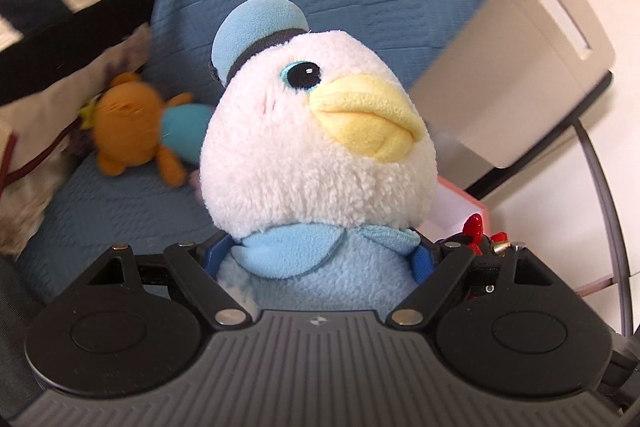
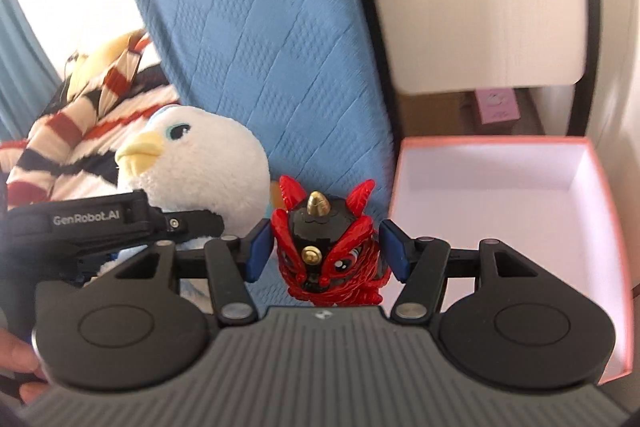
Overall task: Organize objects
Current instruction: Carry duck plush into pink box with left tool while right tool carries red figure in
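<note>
Carrying both toys toward the box (image 2: 600, 211).
We keep left jaws clamped on the duck (image 1: 316, 131), right jaws apparently pinching the figurine (image 2: 328, 251), and lower gently.

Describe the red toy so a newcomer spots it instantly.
Find the blue cushion, then the open pink box to its right. Before them, between the right gripper pads, sits the red figurine: glossy, hard, black-faced and gold-horned, unlike the soft white duck plush.
</note>
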A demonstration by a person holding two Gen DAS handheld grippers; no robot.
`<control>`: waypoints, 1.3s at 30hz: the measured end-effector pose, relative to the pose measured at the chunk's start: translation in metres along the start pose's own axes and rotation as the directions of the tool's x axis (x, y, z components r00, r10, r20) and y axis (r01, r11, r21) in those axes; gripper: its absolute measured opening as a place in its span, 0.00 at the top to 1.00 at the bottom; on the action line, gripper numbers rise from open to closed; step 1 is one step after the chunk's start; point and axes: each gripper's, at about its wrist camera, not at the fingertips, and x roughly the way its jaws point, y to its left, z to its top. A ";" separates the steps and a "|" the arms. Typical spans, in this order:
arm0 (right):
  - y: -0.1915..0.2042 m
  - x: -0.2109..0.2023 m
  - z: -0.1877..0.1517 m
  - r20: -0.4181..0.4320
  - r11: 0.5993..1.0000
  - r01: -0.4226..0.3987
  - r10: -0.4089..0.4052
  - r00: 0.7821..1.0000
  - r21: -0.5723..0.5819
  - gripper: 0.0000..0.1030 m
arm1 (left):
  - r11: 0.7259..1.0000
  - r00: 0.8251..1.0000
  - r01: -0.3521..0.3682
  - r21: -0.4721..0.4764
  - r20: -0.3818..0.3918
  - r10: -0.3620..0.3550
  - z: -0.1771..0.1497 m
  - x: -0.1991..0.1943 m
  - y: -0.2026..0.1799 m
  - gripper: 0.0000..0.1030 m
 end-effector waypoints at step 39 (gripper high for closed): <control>-0.211 0.127 -0.063 -0.272 0.955 0.255 -0.207 0.940 0.154 0.41 | 0.951 0.958 0.053 0.306 -0.286 0.038 -0.063 0.229 -0.137 0.15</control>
